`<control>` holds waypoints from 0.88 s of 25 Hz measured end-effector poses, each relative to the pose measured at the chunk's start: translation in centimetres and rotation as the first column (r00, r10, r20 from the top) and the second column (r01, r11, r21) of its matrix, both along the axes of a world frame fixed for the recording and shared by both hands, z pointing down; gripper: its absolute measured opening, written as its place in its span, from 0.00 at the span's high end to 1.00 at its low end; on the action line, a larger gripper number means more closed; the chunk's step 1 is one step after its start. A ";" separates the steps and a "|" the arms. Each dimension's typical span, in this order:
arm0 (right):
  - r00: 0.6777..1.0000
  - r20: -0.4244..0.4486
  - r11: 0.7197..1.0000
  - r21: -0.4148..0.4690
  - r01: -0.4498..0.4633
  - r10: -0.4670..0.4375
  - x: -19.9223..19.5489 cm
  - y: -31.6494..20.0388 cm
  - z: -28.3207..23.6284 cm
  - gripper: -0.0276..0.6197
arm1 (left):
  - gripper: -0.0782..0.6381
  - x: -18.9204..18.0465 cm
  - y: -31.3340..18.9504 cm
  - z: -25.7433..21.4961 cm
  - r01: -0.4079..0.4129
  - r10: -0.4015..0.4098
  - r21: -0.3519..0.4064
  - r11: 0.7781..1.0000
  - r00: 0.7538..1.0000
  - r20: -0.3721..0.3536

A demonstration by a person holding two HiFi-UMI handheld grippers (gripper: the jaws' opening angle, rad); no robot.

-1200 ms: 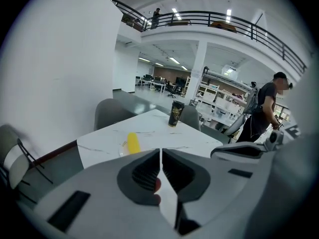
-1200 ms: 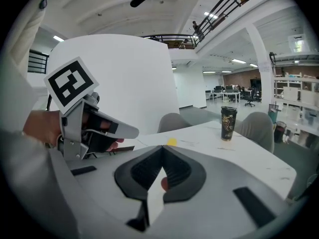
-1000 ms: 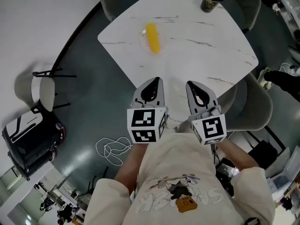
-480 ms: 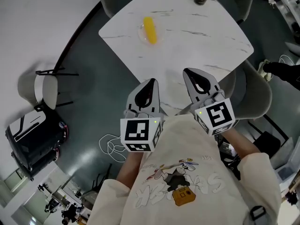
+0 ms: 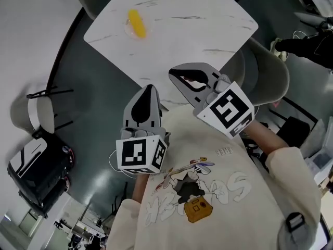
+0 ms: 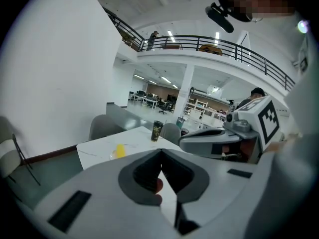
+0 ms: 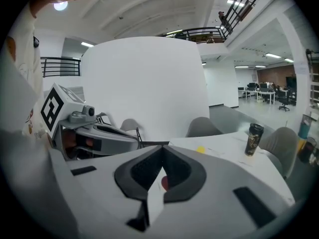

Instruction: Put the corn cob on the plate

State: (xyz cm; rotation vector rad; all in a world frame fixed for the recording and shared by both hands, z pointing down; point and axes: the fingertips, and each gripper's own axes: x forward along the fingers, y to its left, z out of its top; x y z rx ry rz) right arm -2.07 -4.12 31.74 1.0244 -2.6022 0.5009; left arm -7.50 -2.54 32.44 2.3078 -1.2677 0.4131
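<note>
A yellow corn cob (image 5: 136,23) lies on a small clear plate (image 5: 127,30) near the far left corner of the white marble table (image 5: 197,30). It also shows small as the corn cob (image 6: 119,151) in the left gripper view and as the corn cob (image 7: 200,149) in the right gripper view. My left gripper (image 5: 149,88) is held off the table's near edge, close to my chest, jaws shut and empty. My right gripper (image 5: 173,73) hovers over the near edge, also shut with nothing held. Both are well short of the corn.
A dark cup (image 6: 157,131) stands at the table's far side, also seen as the cup (image 7: 254,139) in the right gripper view. Grey chairs (image 5: 271,72) ring the table. A black-framed chair (image 5: 39,108) and a black cart (image 5: 36,165) stand on the floor at left.
Both grippers have risen and drawn back from the table toward my chest. The table and corn have slid up and left in the head view, and the cup has nearly left the top edge.
</note>
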 end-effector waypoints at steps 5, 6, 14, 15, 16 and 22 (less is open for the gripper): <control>0.998 -0.068 0.999 0.031 -0.014 0.016 0.2 1.6 -1.8 0.96 | 0.88 0.2 0.9 -0.7 0.005 -0.005 0.016 1.000 1.000 0.003; 0.997 -0.066 0.998 0.044 -0.038 0.040 0.1 1.9 -2.2 0.96 | 0.88 0.0 0.9 -0.9 0.012 -0.012 0.023 1.000 1.000 0.004; 0.997 -0.053 0.996 0.080 -0.048 0.053 -1.6 4.2 -2.3 0.96 | 0.88 -0.5 1.4 -0.2 0.007 -0.007 -0.001 1.000 1.000 0.017; 0.997 -0.049 0.995 0.082 -0.049 0.053 -1.5 4.2 -2.4 0.96 | 0.88 -0.4 1.4 -0.3 0.006 -0.006 0.002 1.000 1.000 0.015; 0.997 -0.047 0.995 0.080 -0.052 0.056 -1.4 4.2 -2.4 0.96 | 0.88 -0.2 1.5 -0.3 0.003 -0.004 0.002 1.000 1.000 0.013; 0.996 -0.028 0.995 0.067 -0.080 0.082 -0.8 4.5 -2.0 0.96 | 0.88 1.5 2.1 0.8 -0.057 0.058 -0.030 0.998 0.997 0.041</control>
